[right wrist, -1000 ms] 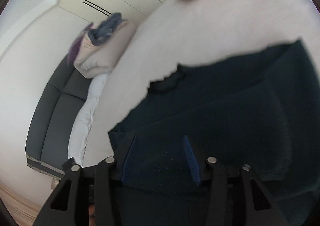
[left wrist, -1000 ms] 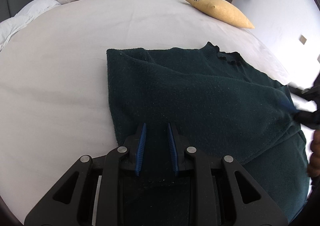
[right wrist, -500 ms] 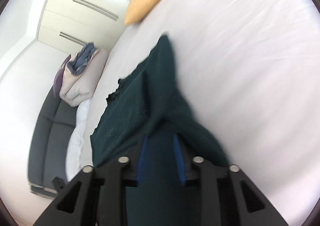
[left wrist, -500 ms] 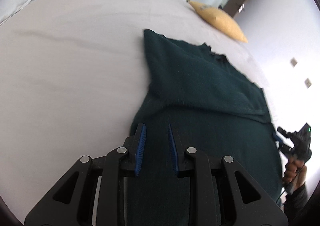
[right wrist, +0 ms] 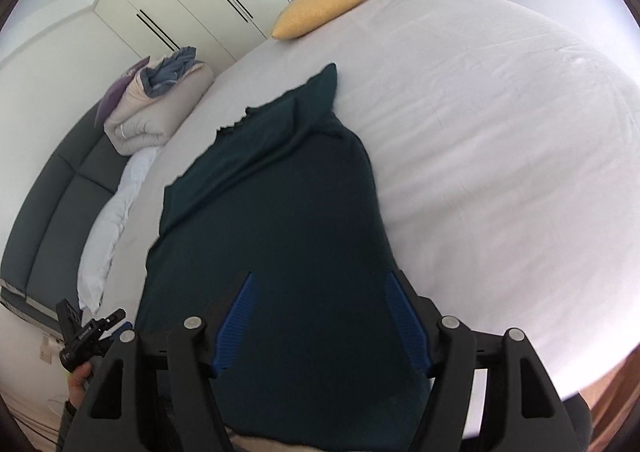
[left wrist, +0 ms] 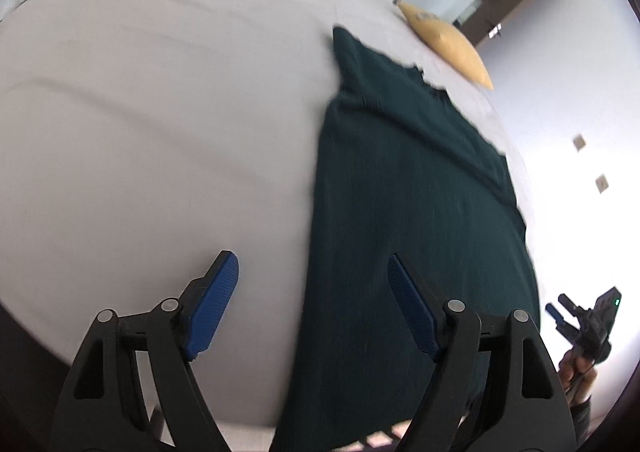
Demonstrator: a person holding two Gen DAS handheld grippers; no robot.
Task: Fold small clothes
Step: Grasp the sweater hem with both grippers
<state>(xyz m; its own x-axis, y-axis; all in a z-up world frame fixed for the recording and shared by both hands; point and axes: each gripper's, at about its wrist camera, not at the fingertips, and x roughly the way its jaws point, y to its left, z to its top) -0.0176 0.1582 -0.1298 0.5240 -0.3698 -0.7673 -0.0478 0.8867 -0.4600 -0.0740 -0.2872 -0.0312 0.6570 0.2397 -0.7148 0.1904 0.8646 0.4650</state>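
A dark green knitted sweater (left wrist: 408,204) lies flat on the white bed sheet (left wrist: 160,132), folded into a long narrow strip whose near end reaches the bed's front edge. It also shows in the right wrist view (right wrist: 280,220). My left gripper (left wrist: 312,292) is open and empty above the sweater's near left edge. My right gripper (right wrist: 320,312) is open and empty above the sweater's near end. The right gripper also shows at the far right of the left wrist view (left wrist: 576,316), and the left gripper shows at the lower left of the right wrist view (right wrist: 88,336).
A yellow pillow (left wrist: 448,44) lies at the far side of the bed, also seen in the right wrist view (right wrist: 324,6). A folded duvet with clothes on top (right wrist: 160,100) and a dark sofa (right wrist: 52,220) stand beyond the bed. White wardrobes (right wrist: 192,0) line the wall.
Both grippers have opened and let go of the sweater. They have drawn back toward the bed's near edge, and the sweater now lies flat as a narrow strip.
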